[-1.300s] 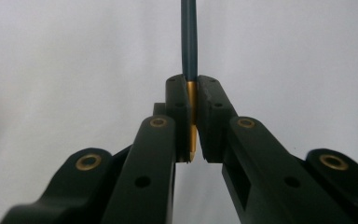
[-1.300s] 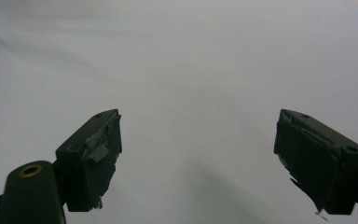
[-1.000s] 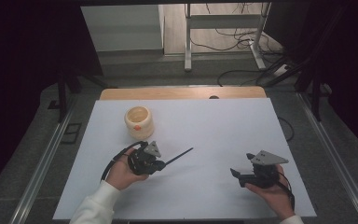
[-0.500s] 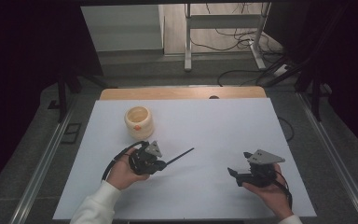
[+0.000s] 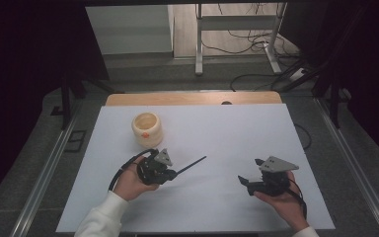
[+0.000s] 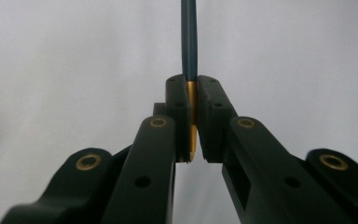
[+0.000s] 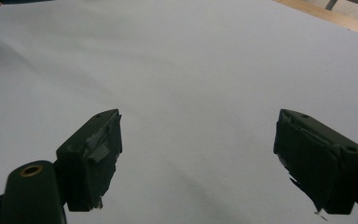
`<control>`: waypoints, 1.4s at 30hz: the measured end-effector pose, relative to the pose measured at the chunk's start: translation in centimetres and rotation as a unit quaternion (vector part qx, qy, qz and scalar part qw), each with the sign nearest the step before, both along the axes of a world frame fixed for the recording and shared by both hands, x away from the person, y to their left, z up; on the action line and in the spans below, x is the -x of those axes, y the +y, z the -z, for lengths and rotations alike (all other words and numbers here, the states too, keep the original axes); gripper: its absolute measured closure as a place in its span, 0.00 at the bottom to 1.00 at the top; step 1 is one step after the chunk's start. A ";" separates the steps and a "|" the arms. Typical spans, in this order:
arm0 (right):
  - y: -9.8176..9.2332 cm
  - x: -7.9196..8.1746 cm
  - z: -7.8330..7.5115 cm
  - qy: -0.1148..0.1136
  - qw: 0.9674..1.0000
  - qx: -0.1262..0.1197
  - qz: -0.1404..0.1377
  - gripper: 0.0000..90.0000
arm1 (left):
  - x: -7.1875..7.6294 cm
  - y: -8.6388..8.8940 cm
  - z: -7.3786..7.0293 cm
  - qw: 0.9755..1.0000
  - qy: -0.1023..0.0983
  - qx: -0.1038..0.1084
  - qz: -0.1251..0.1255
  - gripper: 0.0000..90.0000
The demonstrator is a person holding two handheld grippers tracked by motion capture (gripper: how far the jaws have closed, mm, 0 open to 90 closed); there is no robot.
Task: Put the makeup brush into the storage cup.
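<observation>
nearest the person, at the lower right of the high view, the right hand [image 5: 286, 200] holds the right gripper [image 5: 246, 180] low over the white table cover [image 5: 237, 133], its jaws spread wide with nothing between them; in the right gripper view the two black jaws stand well apart over bare white surface, and a strip of the wooden table edge [image 7: 335, 17] crosses the far corner. to the left, a little farther in, the left hand [image 5: 131, 182] in a white sleeve [image 5: 101, 219] carries the left gripper [image 5: 175, 173], whose jaws are closed on a dark pen [image 5: 191, 164]. in the left gripper view the pads pinch the pen [image 6: 189, 42] at its gold end [image 6: 192, 116], with the dark barrel running straight out past the tips over the plain white cover. in the high view the pen slants up and to the right from the jaws, and no other thing lies along it. beyond the left gripper, well apart from the pen's free end, a small cream-coloured cup [image 5: 147, 129] with an orange mark on its side stands upright on the cover. farther still runs the wooden table edge [image 5: 192, 98], and behind it the grey floor with a metal stand [image 5: 200, 39] and loose cables [image 5: 256, 34].
</observation>
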State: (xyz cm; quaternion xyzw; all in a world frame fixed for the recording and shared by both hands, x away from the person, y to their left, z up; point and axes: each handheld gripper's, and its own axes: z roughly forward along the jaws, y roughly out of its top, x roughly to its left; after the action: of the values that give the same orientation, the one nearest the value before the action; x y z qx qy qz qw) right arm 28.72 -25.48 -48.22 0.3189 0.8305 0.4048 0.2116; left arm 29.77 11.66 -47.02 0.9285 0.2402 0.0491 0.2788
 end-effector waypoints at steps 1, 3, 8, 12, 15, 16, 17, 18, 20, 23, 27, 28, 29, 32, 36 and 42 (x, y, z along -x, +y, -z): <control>0.0 0.0 0.0 0.000 1.000 0.000 0.000 0.18 | 0.0 0.0 0.0 1.000 0.000 0.000 0.000 0.94; 0.3 0.0 -0.1 -0.001 1.000 0.002 -0.002 0.18 | 0.0 -0.1 0.0 1.000 0.000 0.000 0.001 0.94; 0.7 -0.2 -0.3 -0.003 1.000 0.003 -0.008 0.18 | 0.0 -0.1 -0.1 1.000 0.000 0.000 0.002 0.94; 1.0 -0.2 -0.4 -0.005 1.000 0.005 -0.011 0.18 | 0.0 -0.2 -0.1 1.000 0.000 -0.001 0.002 0.94; 1.1 -0.2 -0.5 -0.006 1.000 0.005 -0.012 0.18 | 0.0 -0.3 -0.1 1.000 0.000 -0.001 0.002 0.94; 1.1 -0.2 -0.5 -0.007 1.000 0.005 -0.013 0.18 | -0.1 -0.3 -0.1 1.000 0.000 -0.001 0.002 0.94; 1.1 -0.3 -0.5 -0.008 1.000 0.006 -0.014 0.18 | -0.1 -0.3 -0.1 1.000 0.000 -0.001 0.003 0.94; 1.1 -0.2 -0.5 -0.007 1.000 0.006 -0.013 0.18 | -0.1 -0.3 -0.1 1.000 0.000 -0.002 0.003 0.94; 1.2 -0.3 -0.5 -0.007 1.000 0.005 -0.014 0.18 | -0.1 -0.4 -0.1 1.000 0.000 -0.002 0.003 0.94; 1.2 -0.3 -0.6 -0.008 1.000 0.005 -0.016 0.18 | -0.1 -0.4 0.0 1.000 0.001 -0.002 0.003 0.94; 1.4 -0.4 -0.7 -0.010 1.000 0.007 -0.019 0.18 | -0.1 -0.6 0.0 1.000 0.001 -0.003 0.005 0.94; 1.5 -0.4 -0.7 -0.010 1.000 0.008 -0.020 0.18 | -0.1 -0.7 0.0 1.000 0.002 -0.003 0.005 0.94; 1.5 -0.4 -0.8 -0.010 1.000 0.008 -0.021 0.18 | -0.2 -0.7 0.0 1.000 0.002 -0.003 0.005 0.94; 1.7 -0.4 -0.8 -0.011 1.000 0.008 -0.023 0.18 | -0.2 -0.8 0.0 1.000 0.002 -0.005 0.007 0.94; 2.0 -0.5 -1.0 -0.013 0.999 0.011 -0.028 0.18 | -0.2 -0.9 -0.1 1.000 0.002 -0.006 0.007 0.94; 2.5 -0.6 -1.4 -0.016 0.999 0.009 -0.034 0.18 | -0.3 -1.0 -0.1 1.000 0.001 -0.009 0.010 0.94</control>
State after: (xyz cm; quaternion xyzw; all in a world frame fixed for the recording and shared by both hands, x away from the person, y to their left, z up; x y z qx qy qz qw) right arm 29.35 -22.98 -46.83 0.2822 0.8408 0.4094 0.2140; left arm 30.06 10.64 -46.89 0.9334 0.2306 0.0473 0.2708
